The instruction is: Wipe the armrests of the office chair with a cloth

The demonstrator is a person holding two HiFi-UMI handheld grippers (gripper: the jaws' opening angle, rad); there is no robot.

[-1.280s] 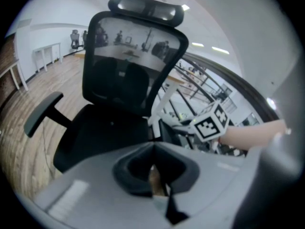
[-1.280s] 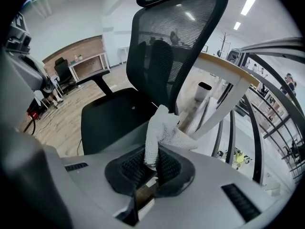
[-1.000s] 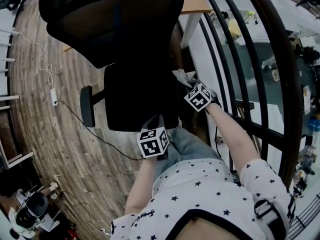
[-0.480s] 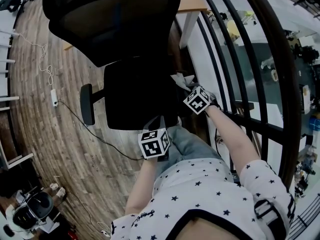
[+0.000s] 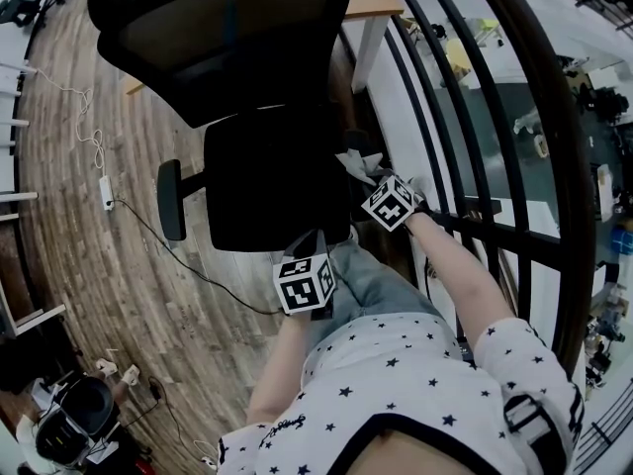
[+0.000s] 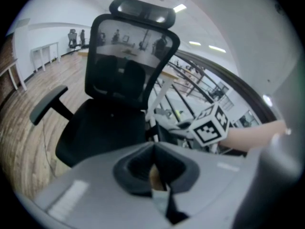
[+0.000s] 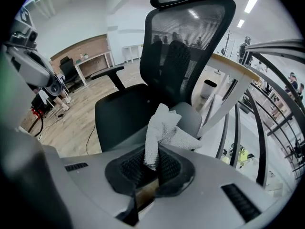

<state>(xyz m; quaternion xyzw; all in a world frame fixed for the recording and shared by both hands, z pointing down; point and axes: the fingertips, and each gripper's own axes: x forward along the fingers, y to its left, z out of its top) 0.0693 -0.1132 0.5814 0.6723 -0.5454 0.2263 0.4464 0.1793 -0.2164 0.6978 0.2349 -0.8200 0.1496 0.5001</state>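
Wiping is judged to be under way on one armrest only. The cloth [image 7: 164,128] is pinched between the closed jaws of the right hand-held gripper [image 7: 151,162] and is held at the near armrest [image 7: 193,119] of the office chair [image 5: 265,171], on the side by the railing [image 5: 465,117]; whether contact is made cannot be told. The left hand-held gripper [image 6: 155,165] is seen with its jaws together and nothing between them, near the seat's front edge. The far armrest [image 5: 170,199] lies well apart from the cloth and is judged left to be wiped.
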